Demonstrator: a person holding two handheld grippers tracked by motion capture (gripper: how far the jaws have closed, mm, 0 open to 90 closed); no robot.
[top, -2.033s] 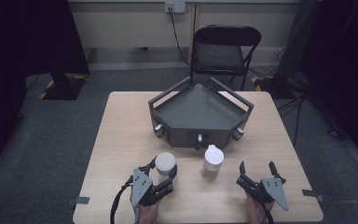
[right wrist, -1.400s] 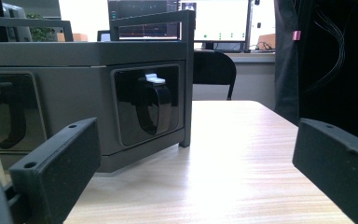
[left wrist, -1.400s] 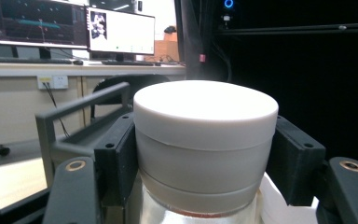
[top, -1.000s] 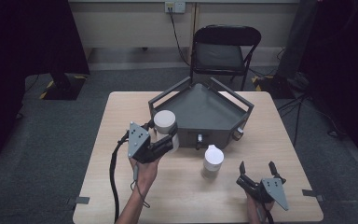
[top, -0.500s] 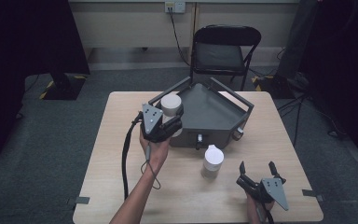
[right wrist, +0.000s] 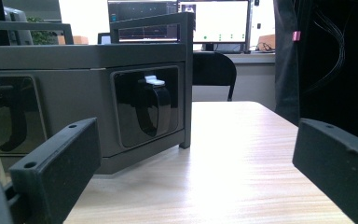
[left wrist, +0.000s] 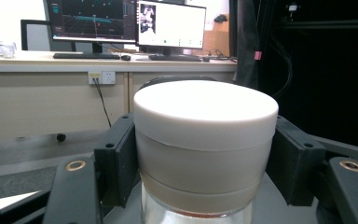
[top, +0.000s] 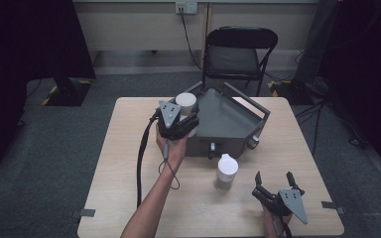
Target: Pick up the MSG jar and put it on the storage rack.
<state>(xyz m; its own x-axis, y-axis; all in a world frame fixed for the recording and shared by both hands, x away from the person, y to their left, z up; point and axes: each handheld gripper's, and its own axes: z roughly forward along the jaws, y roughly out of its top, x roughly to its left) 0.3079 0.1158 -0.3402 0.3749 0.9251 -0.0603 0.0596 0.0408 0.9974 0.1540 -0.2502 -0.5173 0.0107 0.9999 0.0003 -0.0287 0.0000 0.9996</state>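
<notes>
A jar with a white lid (top: 185,102) is clamped between the jaws of my left gripper (top: 187,118), which a hand holds up over the left rim of the dark grey angular tray (top: 233,141). In the left gripper view the black pads (left wrist: 116,163) press on both sides of the jar (left wrist: 205,140), just below its lid. A second white-lidded jar (top: 226,170) stands on the table in front of the tray. My right gripper (top: 277,182) rests near the table's front right, open, with nothing between its jaws (right wrist: 193,163).
The tray's front wall (right wrist: 74,93) with a dark strap-like fitting (right wrist: 154,109) rises close ahead in the right gripper view. A black folding chair (top: 238,54) stands behind the wooden table (top: 124,163). The left gripper's cable (top: 140,163) trails along the forearm.
The left gripper has lifted the jar from the table's front and carried it away and to the right, up to the tray's left rim. The right gripper has stayed put.
</notes>
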